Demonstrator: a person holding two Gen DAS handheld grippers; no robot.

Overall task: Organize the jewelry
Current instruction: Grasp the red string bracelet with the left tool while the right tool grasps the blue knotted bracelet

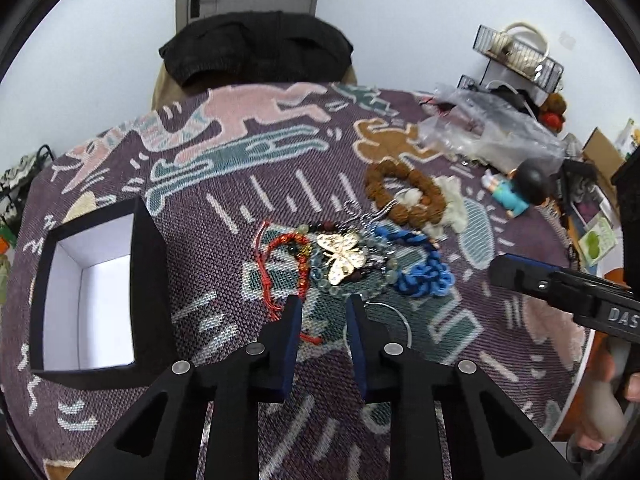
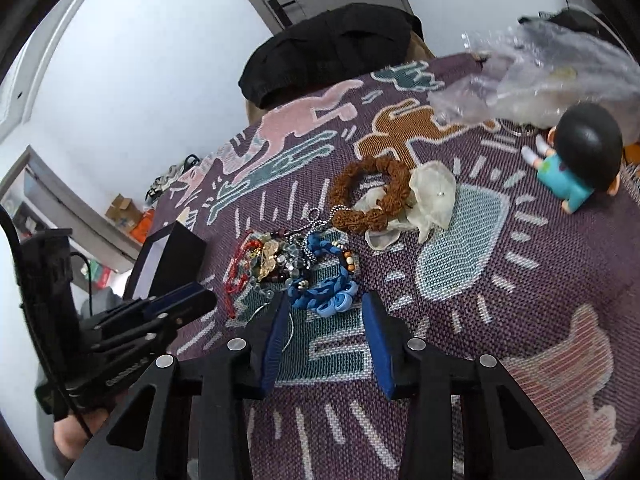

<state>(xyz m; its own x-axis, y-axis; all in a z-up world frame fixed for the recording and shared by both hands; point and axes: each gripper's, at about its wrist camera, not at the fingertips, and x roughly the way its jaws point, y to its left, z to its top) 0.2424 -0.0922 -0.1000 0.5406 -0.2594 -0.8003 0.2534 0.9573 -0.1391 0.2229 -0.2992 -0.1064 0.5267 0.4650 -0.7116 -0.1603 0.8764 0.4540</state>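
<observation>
A tangle of jewelry lies mid-table: a gold butterfly piece (image 1: 343,258), a red cord bracelet (image 1: 280,264), a blue chain (image 1: 424,272) and clear beads. A brown bead bracelet (image 1: 404,194) lies behind it on a white fabric flower (image 2: 434,194). An open black box with white lining (image 1: 94,292) stands at the left. My left gripper (image 1: 322,306) is open and empty, its tips just short of the pile. My right gripper (image 2: 326,300) is open and empty, just short of the blue chain (image 2: 324,292); it also shows in the left wrist view (image 1: 560,284).
The table wears a purple patterned woven cloth (image 1: 240,184). A doll in teal (image 2: 576,160) and a crumpled clear plastic bag (image 2: 540,76) lie at the far right. A chair with a black garment (image 1: 256,50) stands behind the table. A wire rack (image 1: 520,56) is at the back right.
</observation>
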